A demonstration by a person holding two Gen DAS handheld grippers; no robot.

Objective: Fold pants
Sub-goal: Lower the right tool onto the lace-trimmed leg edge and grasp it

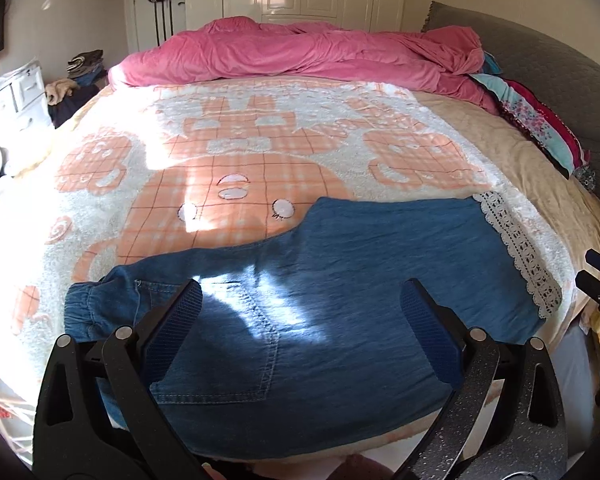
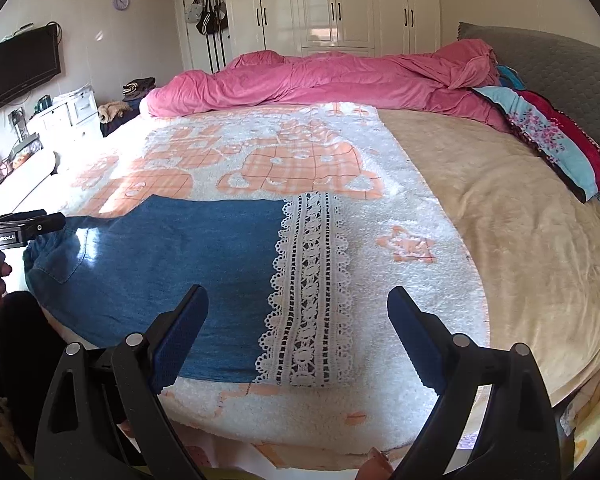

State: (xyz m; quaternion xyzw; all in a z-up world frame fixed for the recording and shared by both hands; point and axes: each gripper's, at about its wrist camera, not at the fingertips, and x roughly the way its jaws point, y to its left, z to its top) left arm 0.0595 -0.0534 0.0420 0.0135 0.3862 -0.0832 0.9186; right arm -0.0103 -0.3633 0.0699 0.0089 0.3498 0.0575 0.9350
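Blue denim pants with a white lace hem lie flat near the front edge of the bed, waistband to the left, folded leg on leg. My left gripper is open and empty, hovering over the seat and back pocket. My right gripper is open and empty, hovering over the lace hem at the pants' right end. The left gripper's body also shows at the left edge of the right wrist view.
The pants rest on a white and orange patterned blanket over a beige bedspread. A pink duvet is bunched at the far side, pillows at right. White wardrobes and a dresser stand beyond.
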